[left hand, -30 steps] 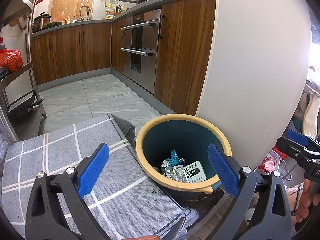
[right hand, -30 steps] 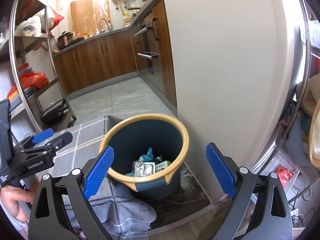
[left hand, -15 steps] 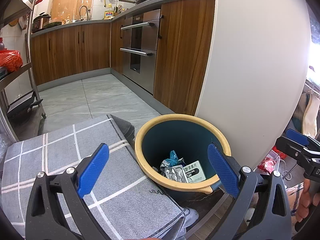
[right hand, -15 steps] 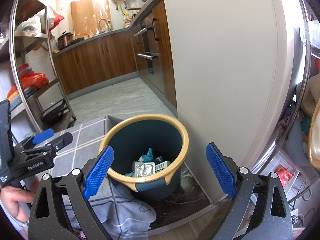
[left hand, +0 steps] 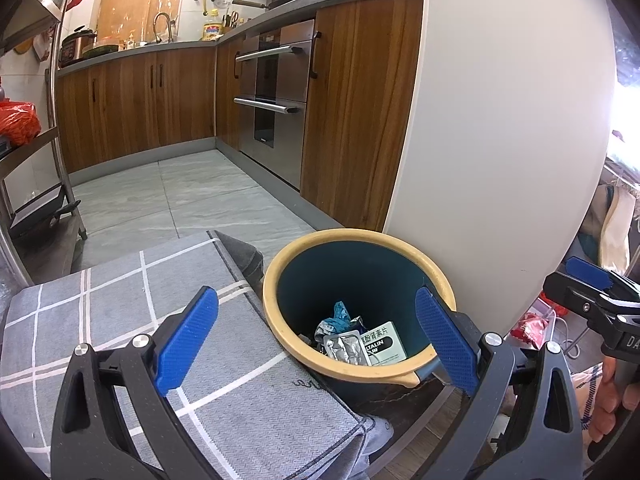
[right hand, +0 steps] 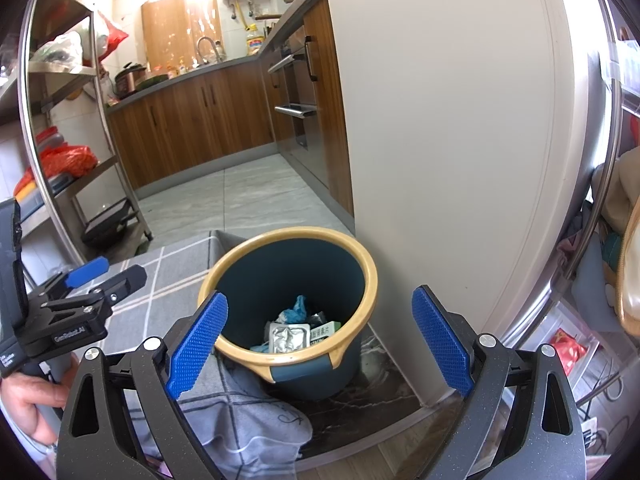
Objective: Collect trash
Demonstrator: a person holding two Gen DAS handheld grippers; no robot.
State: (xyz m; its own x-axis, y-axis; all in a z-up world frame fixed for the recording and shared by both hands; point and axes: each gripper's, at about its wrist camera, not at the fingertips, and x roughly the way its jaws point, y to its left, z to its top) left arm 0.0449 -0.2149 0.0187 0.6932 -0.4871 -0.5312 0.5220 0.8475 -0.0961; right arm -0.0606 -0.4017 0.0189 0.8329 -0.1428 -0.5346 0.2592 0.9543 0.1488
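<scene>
A dark teal bin with a yellow rim [left hand: 280, 336] [right hand: 362, 264] stands on the floor against a white wall. Inside lie a silver blister pack [left hand: 346, 346] [right hand: 289, 337], a white and green medicine box [left hand: 382, 344] [right hand: 325, 330] and blue crumpled wrappers [left hand: 339, 312] [right hand: 297, 307]. My left gripper [left hand: 316, 338] is open and empty, held above the bin's near rim. My right gripper [right hand: 320, 336] is open and empty, also above the bin. The left gripper shows at the left of the right wrist view [right hand: 106, 276], and the right gripper at the right of the left wrist view [left hand: 580, 280].
A grey checked cloth [left hand: 120, 300] [right hand: 160, 276] covers a surface left of the bin. The white wall [left hand: 500, 140] rises right behind it. Wooden kitchen cabinets [left hand: 352, 100], an oven [left hand: 272, 92] and a tiled floor [left hand: 180, 196] lie beyond. A metal shelf rack [right hand: 80, 184] stands at the left.
</scene>
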